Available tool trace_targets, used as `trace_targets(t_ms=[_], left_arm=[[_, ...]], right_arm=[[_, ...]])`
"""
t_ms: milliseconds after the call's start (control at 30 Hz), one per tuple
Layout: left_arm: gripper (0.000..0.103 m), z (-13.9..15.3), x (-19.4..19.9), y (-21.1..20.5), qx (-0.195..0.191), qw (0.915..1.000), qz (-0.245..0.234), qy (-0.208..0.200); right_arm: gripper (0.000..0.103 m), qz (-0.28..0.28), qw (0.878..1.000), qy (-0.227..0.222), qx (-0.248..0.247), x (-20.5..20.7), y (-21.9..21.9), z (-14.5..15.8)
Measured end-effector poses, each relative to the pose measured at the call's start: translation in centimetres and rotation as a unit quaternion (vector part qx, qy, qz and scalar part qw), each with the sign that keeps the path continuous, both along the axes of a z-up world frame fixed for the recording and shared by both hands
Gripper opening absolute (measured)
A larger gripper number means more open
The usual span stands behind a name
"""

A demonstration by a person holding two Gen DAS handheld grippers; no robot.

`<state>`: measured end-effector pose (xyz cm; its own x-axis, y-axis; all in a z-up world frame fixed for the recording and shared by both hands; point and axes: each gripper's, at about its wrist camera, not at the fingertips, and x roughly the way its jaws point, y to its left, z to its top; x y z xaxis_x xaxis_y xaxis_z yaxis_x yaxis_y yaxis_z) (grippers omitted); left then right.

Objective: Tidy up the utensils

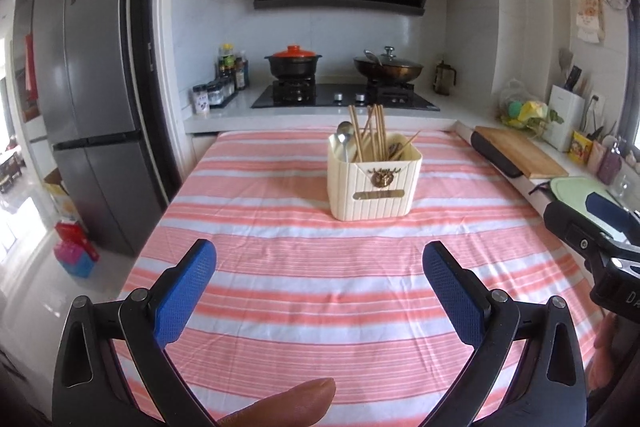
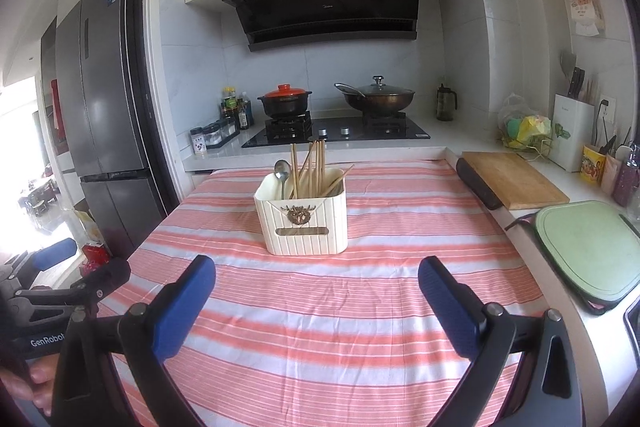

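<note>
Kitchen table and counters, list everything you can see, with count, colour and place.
Ribbed plastic utensil holder: one, cream, centre of table.
Wooden chopsticks: several, tan, standing in holder.
Metal spoon: one, silver, holder's left side.
Striped tablecloth: one, pink and white, covers table.
Clay pot: one, black with orange lid, left burner.
Lidded wok: one, dark, right burner.
Wooden cutting board: one, brown, right counter.
Plastic cutting board: one, pale green, right counter.
Refrigerator: one, grey, left.
Left gripper: open, empty.
Right gripper: open, empty.
</note>
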<state>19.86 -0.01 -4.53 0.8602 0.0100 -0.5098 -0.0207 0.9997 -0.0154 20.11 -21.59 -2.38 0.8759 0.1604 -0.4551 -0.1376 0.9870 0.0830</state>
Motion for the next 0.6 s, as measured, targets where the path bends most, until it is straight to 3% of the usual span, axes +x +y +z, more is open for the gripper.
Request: trace_targets(t_ms=[600], left_arm=[[0.103,0.6,0.2,0.6,-0.002,0.9999,0.015,0.004]], right_arm=[[0.103,0.024,1.0,0.005,-0.009,-1.0,1.6,0.4]])
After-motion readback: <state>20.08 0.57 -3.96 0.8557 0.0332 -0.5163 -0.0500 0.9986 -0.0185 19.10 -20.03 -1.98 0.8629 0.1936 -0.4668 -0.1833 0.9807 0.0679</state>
